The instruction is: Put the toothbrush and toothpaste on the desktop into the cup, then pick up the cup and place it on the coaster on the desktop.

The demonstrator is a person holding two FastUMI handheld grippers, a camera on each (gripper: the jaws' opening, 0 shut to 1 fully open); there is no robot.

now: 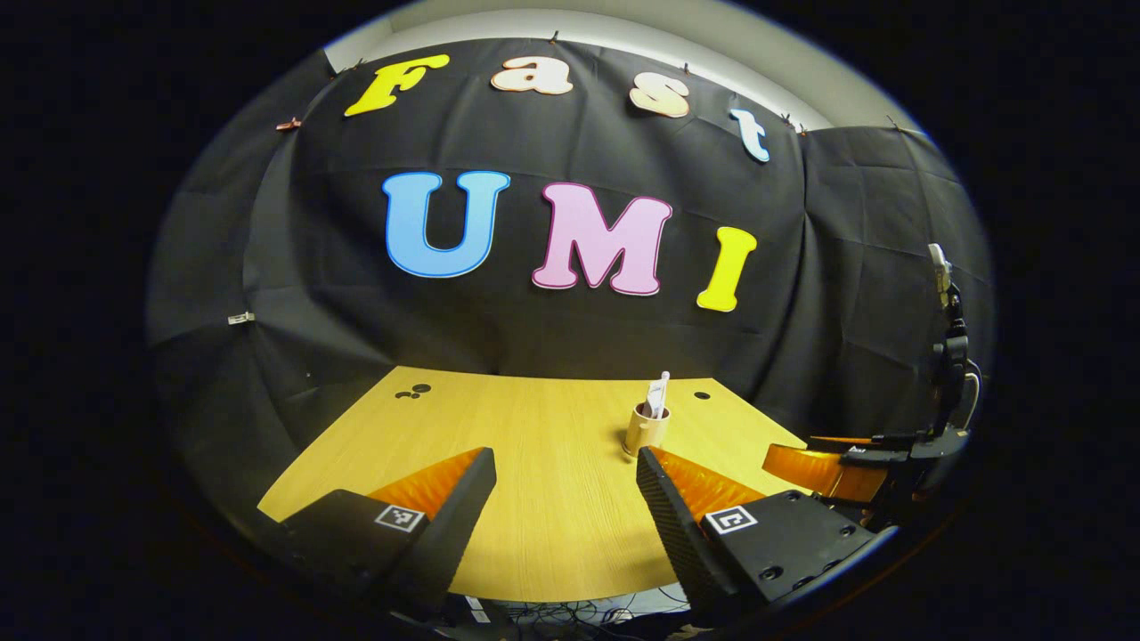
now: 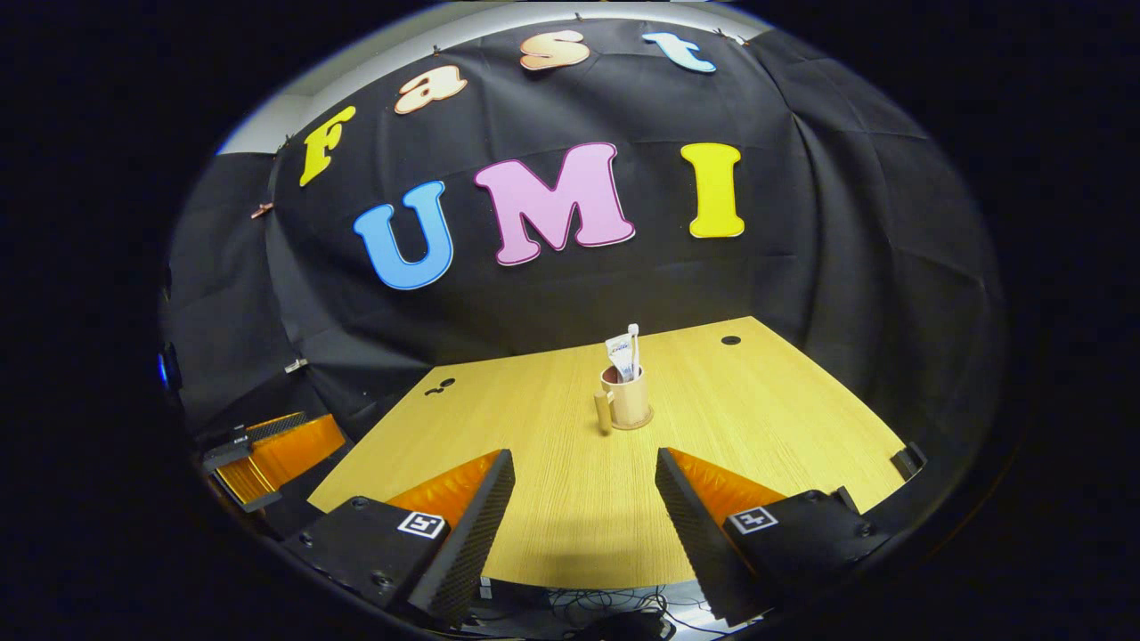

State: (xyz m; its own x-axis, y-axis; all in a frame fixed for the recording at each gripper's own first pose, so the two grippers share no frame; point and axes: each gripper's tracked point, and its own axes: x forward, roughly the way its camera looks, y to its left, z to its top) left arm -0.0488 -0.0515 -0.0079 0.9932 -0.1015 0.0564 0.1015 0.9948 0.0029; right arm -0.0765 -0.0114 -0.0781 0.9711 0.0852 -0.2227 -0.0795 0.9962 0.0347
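Cup loaded and seated on the coaster; both grippers held back, spread wide and empty.

In the left gripper view, the left gripper point(image 1: 565, 485) is seen with fingers wide apart and nothing between them; the cup point(image 1: 646, 429) is found ahead and slightly to the right of its gap, with the toothpaste point(image 1: 657, 395) standing upright inside. In the right gripper view, the right gripper point(image 2: 583, 490) is likewise spread wide and empty; the cup is set straight ahead on the coaster point(image 2: 634, 424), handle turned left, with the toothbrush point(image 2: 634, 347) upright beside the toothpaste. The task is judged essentially complete. The right gripper is judged better lined up with the cup; which is nearer cannot be told.
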